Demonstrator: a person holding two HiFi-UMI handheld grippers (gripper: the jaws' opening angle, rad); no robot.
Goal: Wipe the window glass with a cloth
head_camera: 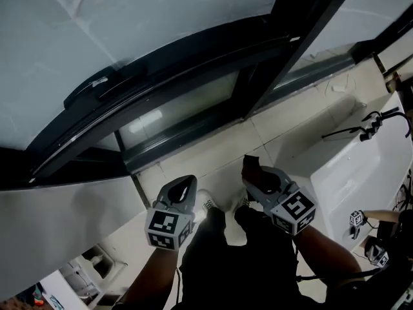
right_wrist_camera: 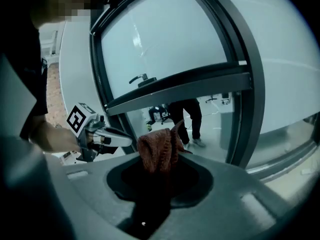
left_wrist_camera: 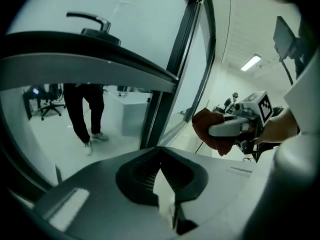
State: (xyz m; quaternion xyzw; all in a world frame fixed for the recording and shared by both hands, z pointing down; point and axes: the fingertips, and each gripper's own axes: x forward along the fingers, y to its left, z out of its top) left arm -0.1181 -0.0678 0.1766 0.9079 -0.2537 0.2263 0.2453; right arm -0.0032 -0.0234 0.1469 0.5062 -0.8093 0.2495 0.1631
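Note:
The large window glass point(head_camera: 161, 18) sits in a dark frame with a black handle point(head_camera: 90, 86). A smaller lower pane point(head_camera: 174, 108) lies under the crossbar. My right gripper point(head_camera: 249, 170) is shut on a rust-brown knitted cloth point(head_camera: 251, 161), held low, a little short of the lower pane. The cloth point(right_wrist_camera: 159, 151) bunches up out of the jaws in the right gripper view. My left gripper point(head_camera: 191, 181) hangs beside it on the left, shut with nothing in it. In the left gripper view the cloth point(left_wrist_camera: 210, 131) shows at the right.
A white tub-like unit point(head_camera: 348, 166) with a black fitting point(head_camera: 364, 128) stands to the right. A pale panel point(head_camera: 58, 218) runs along the lower left. Tiled floor point(head_camera: 226, 150) lies below the frame. The lower pane reflects a standing person's legs point(left_wrist_camera: 85, 114).

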